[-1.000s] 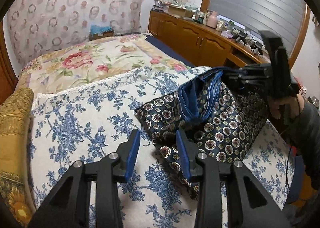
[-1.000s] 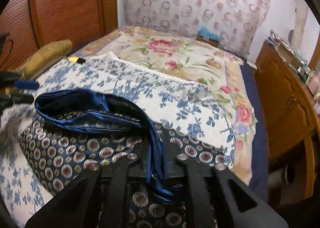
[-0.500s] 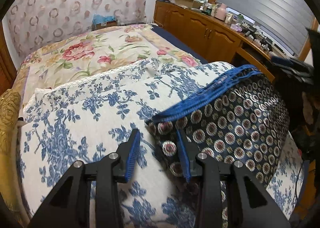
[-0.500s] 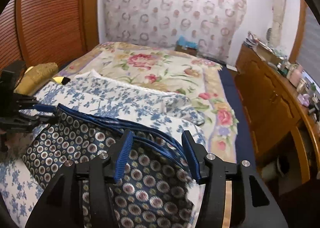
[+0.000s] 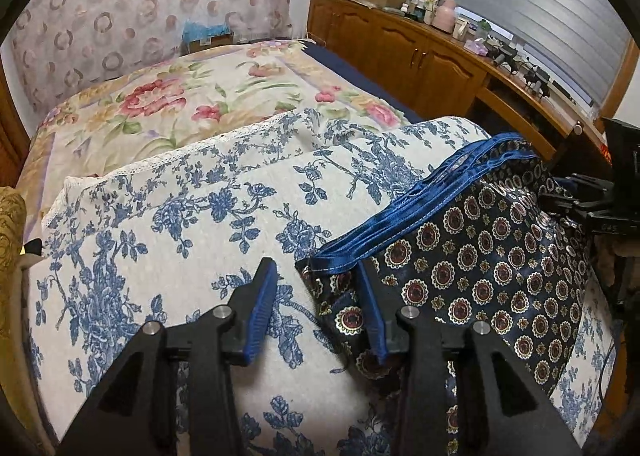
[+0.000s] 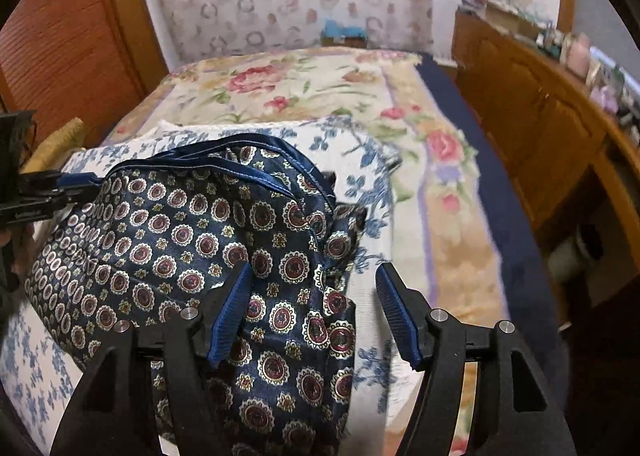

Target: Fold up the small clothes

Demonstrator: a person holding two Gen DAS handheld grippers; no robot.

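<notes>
Since the earlier frame the right gripper point(image 6: 314, 310) has let go of the shorts point(image 5: 492, 256); its fingers now stand wide apart over the cloth. The left gripper point(image 5: 320, 304) has its fingers apart at the waistband corner. Shorts lie flat on the blue-flowered blanket point(image 5: 192, 224) on the bed point(image 5: 180, 104).

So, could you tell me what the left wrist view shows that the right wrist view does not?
Only the left wrist view shows the window blind and the open left gripper at the shorts' corner. Only the right wrist view shows the wooden slatted panel and the open right gripper over the shorts' other end. Both show the patterned shorts with their blue waistband, lying on the blue floral cover, and the wooden cabinets.
</notes>
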